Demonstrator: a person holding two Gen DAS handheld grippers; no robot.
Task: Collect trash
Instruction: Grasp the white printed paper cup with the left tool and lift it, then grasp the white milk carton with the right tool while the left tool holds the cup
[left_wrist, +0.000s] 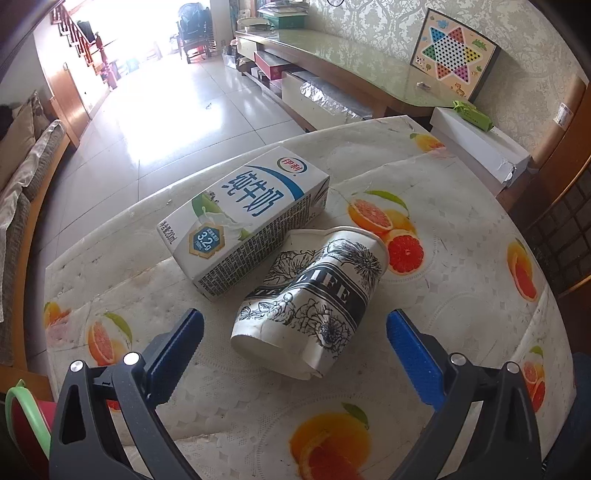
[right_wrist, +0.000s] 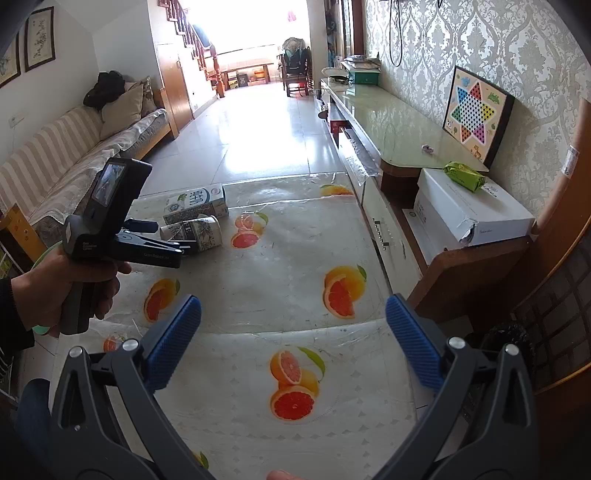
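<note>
on the fruit-print table: crushed cup and milk carton lying together, both tongs released

in the left wrist view the left gripper (left_wrist: 294, 325) sits low in the frame with its blue pads spread wide, and the crumpled paper cup (left_wrist: 314, 299) lies on its side right at the centre, its base end reaching in between the pads but not touching either one. the milk carton (left_wrist: 245, 218) lies flat just behind it, upper left of the cup, touching it. in the right wrist view the right gripper (right_wrist: 293, 314) is spread too, nothing between its pads, over bare tablecloth (right_wrist: 280, 258) at the bottom. cup (right_wrist: 197, 230) and carton (right_wrist: 195, 203) show at middle left there, well apart from it, with a hand (right_wrist: 62, 284) holding the other tool at the left edge.
</note>
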